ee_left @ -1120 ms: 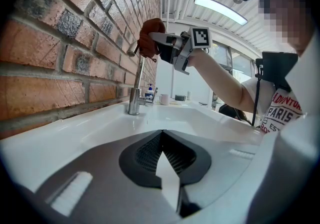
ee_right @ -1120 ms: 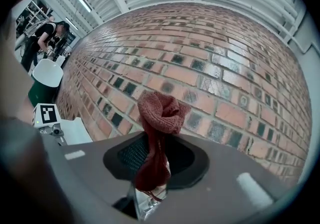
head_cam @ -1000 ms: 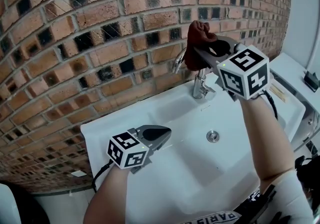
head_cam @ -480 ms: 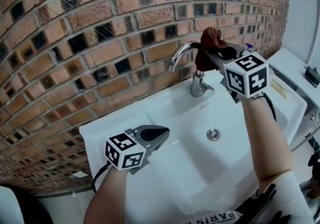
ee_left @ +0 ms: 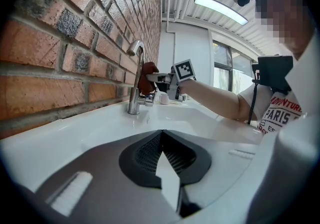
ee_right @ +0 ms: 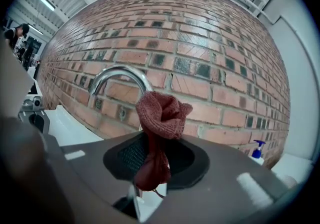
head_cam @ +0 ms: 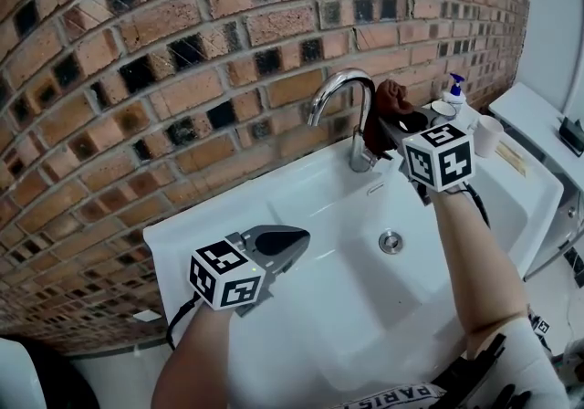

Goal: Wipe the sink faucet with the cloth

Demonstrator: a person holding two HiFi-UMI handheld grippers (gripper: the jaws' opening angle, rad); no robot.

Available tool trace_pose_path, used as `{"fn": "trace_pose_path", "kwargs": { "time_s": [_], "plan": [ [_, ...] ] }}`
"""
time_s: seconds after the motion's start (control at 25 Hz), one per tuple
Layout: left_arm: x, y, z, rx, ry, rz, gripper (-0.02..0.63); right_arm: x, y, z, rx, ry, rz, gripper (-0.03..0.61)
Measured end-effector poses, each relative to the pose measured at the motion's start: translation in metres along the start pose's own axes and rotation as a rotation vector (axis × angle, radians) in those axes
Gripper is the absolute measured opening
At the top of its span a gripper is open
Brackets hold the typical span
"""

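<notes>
Rust-red knitted cloth (ee_right: 160, 113), bunched, is pinched in the right tool (ee_right: 155, 157). The jaws are closed on its lower fold, and its crown protrudes past the tips. The left tool (ee_left: 162, 153), jaws together and empty, hovers above the front-left rim of the sink (head_cam: 182, 235), well apart from the work.

The cloth sits at the right side of the upright stem of the faucet (head_cam: 339, 86), near the brick wall (head_cam: 182, 51). Whether it presses the metal cannot be told.

Faucet long axis: vertical. The gooseneck arches leftward in head view, with the outlet pointing down into the basin.

Recommended technique: grip firmly, press the protruding crown against the chrome, and follow the stem up over the arch, avoiding jaw-to-metal contact.
</notes>
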State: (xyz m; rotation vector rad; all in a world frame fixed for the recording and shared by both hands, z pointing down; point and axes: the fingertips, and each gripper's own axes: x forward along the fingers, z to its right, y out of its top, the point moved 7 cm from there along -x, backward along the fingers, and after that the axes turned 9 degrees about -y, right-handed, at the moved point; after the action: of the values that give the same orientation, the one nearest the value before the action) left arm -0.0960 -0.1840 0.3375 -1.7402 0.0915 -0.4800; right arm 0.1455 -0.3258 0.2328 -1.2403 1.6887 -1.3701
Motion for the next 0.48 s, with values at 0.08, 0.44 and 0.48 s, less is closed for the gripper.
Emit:
{"fn": "trace_pose_path", "kwargs": {
  "time_s": [0.08,0.44,0.48],
  "plan": [
    [0.0,0.0,0.0,0.0,-0.001,0.0,0.006,0.004,-0.01,-0.003,0.003,0.0,-0.018,0.094],
    [0.0,0.0,0.0,-0.001,0.001,0.0,0.006,0.005,-0.017,-0.004,0.007,0.002,-0.021,0.089],
    [0.0,0.0,0.0,-0.001,0.001,0.0,0.006,0.005,-0.017,-0.005,0.007,0.002,-0.02,0.089]
  ]
}}
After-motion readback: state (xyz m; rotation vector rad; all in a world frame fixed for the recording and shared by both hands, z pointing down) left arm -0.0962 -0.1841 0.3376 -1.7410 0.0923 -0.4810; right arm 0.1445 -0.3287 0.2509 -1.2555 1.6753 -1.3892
